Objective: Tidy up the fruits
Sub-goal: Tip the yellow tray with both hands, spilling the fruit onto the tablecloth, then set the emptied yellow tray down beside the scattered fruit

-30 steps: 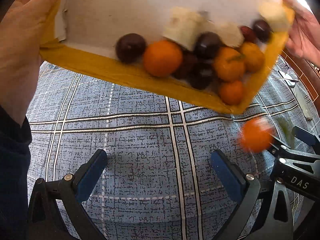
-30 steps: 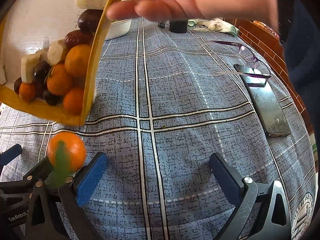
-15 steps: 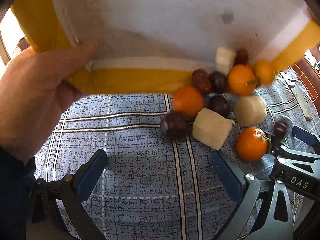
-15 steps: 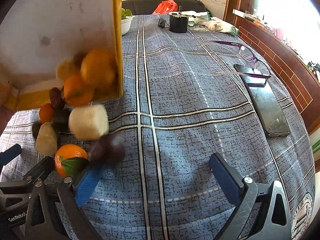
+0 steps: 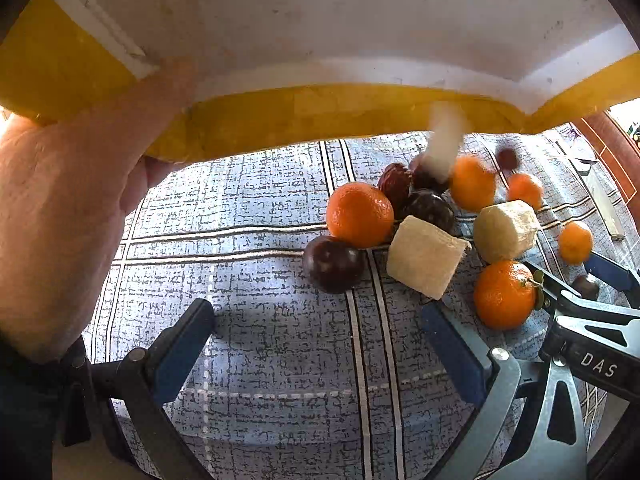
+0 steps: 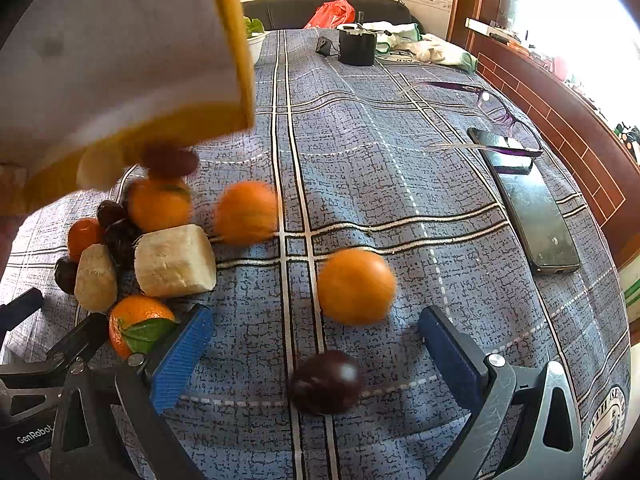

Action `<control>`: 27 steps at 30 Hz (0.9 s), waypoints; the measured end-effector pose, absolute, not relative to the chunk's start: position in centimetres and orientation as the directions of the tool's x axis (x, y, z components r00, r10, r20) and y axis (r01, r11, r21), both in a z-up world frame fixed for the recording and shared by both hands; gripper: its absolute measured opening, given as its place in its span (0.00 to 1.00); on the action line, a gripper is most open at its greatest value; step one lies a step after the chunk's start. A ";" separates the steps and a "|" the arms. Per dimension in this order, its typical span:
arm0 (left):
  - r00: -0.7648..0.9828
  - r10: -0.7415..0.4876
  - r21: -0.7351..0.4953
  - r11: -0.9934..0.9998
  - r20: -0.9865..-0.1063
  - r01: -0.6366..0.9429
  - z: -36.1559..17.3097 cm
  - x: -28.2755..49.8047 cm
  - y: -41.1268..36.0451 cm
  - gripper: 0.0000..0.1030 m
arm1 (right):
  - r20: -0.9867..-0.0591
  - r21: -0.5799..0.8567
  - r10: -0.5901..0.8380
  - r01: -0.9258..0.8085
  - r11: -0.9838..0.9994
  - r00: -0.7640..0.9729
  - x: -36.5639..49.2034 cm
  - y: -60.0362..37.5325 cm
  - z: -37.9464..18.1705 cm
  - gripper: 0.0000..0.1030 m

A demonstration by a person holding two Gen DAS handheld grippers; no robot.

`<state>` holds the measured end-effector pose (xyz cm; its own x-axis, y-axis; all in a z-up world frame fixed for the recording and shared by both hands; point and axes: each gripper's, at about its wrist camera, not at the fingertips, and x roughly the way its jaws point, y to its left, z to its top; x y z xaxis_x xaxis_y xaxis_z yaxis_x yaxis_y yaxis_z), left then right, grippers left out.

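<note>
A hand (image 5: 60, 208) tips a yellow-edged white box (image 5: 320, 40) over the blue checked tablecloth (image 5: 256, 344). Fruit lies spilled beneath it: oranges (image 5: 359, 214), dark plums (image 5: 333, 264) and pale peeled chunks (image 5: 425, 255). My left gripper (image 5: 316, 344) rests open on the cloth, nothing between its fingers, the pile just beyond it. In the right wrist view, my right gripper (image 6: 312, 354) is also open; a dark plum (image 6: 326, 381) sits between its fingers and a blurred orange (image 6: 355, 286) is just ahead. A leafy orange (image 6: 138, 330) lies beside its left finger.
A phone (image 6: 528, 204) and purple glasses (image 6: 476, 96) lie on the right of the table. A black cup (image 6: 357, 47), crumpled cloths (image 6: 424, 50) and a white bowl (image 6: 256, 46) stand at the far end. A brick ledge (image 6: 560, 120) runs along the right.
The box has tipped further and risen, emptying its fruit onto the cloth. An orange and a plum have rolled right, the plum stopping between the right gripper's fingers. Both grippers stayed still.
</note>
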<state>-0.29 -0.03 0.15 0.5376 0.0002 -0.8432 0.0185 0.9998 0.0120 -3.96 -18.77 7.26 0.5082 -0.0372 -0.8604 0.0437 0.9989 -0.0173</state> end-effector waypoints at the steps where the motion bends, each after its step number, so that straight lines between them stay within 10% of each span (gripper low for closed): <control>1: 0.538 0.000 0.012 1.000 -0.843 0.019 0.1 -0.3 0.0 1.00 | -0.860 -0.017 -0.037 0.044 0.999 0.509 -4.0 -18.8 7.3 1.00; 27: 0.527 0.001 0.012 1.000 -0.850 0.017 -0.1 -0.3 0.2 1.00 | -0.862 -0.026 -0.044 0.043 0.999 0.504 -3.9 -18.8 7.2 1.00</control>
<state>-0.33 0.15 -0.05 0.5270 0.0008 -0.8499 0.0172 0.9998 0.0115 -3.91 -18.81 7.24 0.5042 -0.0444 -0.8625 0.0432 0.9987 -0.0262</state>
